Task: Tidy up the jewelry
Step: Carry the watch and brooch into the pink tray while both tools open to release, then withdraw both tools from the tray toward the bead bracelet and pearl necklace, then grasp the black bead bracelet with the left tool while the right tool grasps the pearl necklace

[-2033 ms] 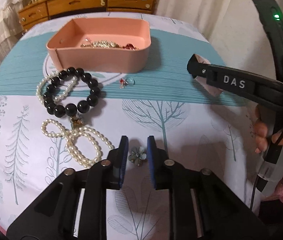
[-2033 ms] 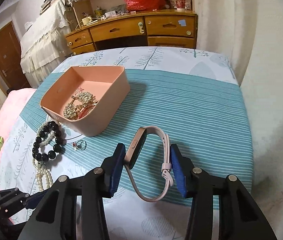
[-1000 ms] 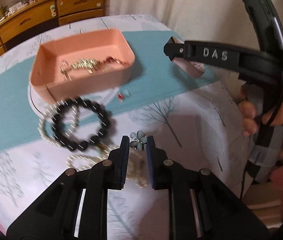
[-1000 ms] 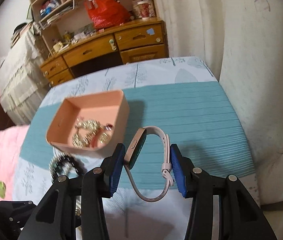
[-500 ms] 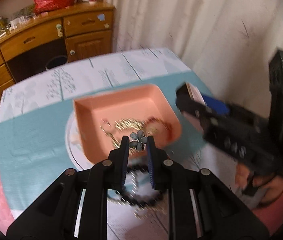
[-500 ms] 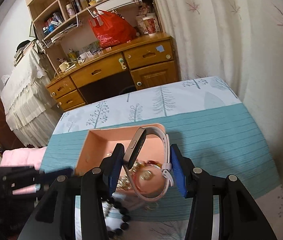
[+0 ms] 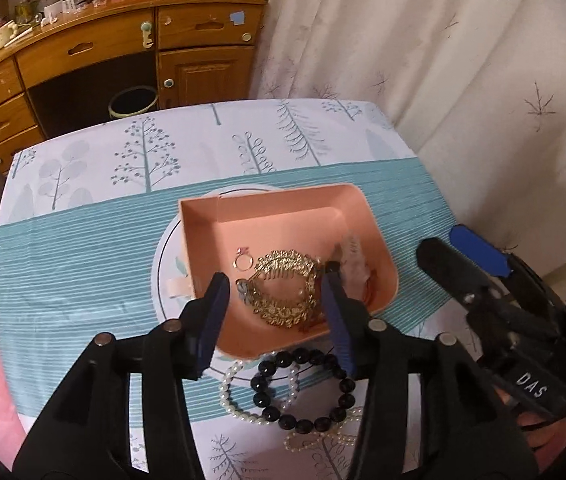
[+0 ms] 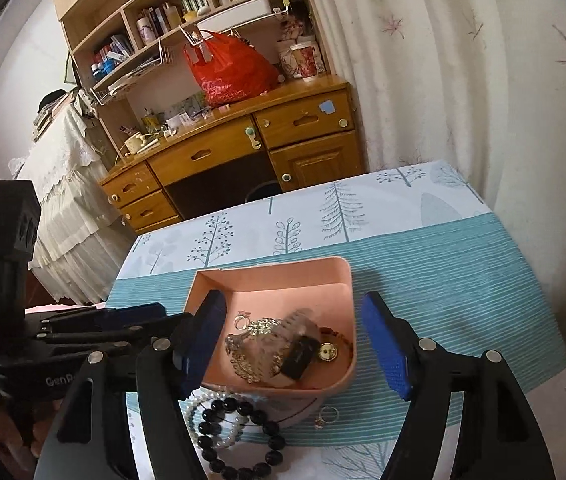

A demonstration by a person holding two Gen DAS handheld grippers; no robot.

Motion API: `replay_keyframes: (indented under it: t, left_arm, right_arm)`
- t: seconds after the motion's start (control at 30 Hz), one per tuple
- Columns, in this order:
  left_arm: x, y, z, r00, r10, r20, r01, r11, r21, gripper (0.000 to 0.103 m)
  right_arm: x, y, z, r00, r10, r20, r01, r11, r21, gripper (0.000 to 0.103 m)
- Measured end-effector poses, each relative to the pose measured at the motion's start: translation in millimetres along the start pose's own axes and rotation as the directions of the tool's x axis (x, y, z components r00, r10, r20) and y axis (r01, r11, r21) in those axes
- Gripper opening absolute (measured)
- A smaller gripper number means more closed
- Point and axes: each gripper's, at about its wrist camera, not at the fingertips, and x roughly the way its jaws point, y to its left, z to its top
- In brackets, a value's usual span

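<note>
Both grippers, left gripper (image 7: 275, 312) and right gripper (image 8: 291, 344), spread, empty, above pink tray (image 7: 267, 204); black bead bracelet (image 7: 303, 392) lay nearer, below left gripper.

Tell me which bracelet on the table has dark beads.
The black bead bracelet, just outside the pink tray; the pearl strands lying with it are white.

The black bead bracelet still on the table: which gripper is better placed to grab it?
Probably left. The left gripper, open and empty, has the black bead bracelet just below its fingertips; from the right gripper it lies off to the left.

Far half of the pink tray (image 7: 267, 216) lies bare; gold jewelry (image 7: 283, 292) crowds its near half.
</note>
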Motion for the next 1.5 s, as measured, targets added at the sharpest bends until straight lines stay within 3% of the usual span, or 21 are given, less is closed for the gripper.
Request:
replay_keyframes:
  t: [0.3,0.63,0.73,0.9,1.0,1.13,1.23,1.4,1.5]
  left_arm:
    - [4.5,10.4,-30.8,0.996,0.061,-0.057,-0.066,0.995,-0.076,0.056]
    - [13.8,14.5,-91.3,0.981,0.082,-0.174,-0.11,0.981,-0.162,0.063]
    - [19.1,11.6,-104.0,0.977,0.047,-0.207,-0.088,0.977,-0.193,0.063]
    - [21.7,3.3,-110.0,0.981,0.032,-0.189,-0.071,0.977,-0.203,0.063]
    - [25.5,-2.6,-107.0,0.983,0.047,-0.176,-0.079,0.981,-0.177,0.058]
    - [36.9,-6.9,-98.5,0.98,0.052,-0.192,-0.082,0.986,-0.148,0.04]
    - [46.3,-8.5,-93.5,0.976,0.056,-0.21,-0.082,0.989,-0.119,0.029]
    - [60.5,-6.9,-89.4,0.965,0.092,-0.245,-0.119,0.988,-0.101,0.028]
    - [64.4,-2.0,-87.9,0.967,0.065,-0.246,-0.102,0.985,-0.14,0.028]
  right_arm:
    - [-5.8,-37.7,-30.1,0.997,-0.001,-0.076,0.005,0.999,0.049,0.071]
    - [-13.2,-38.8,-108.0,0.974,0.046,-0.222,-0.044,0.999,0.015,0.073]
    - [-20.1,-24.4,-134.2,0.967,0.02,-0.255,-0.038,0.997,-0.065,0.087]
    - [-30.3,13.9,-176.1,0.965,-0.056,-0.257,-0.028,0.949,-0.314,0.087]
    - [-30.5,34.4,-196.2,0.964,-0.084,-0.253,-0.034,0.902,-0.43,0.087]
    - [-29.1,48.4,-214.0,0.965,-0.102,-0.243,-0.034,0.866,-0.499,0.087]
    - [-26.7,49.4,-217.2,0.966,-0.097,-0.241,-0.033,0.874,-0.485,0.087]
    - [-17.0,41.1,-210.5,0.962,-0.082,-0.26,-0.035,0.908,-0.418,0.087]
    - [-12.2,37.4,-206.2,0.959,-0.07,-0.276,-0.046,0.918,-0.393,0.085]
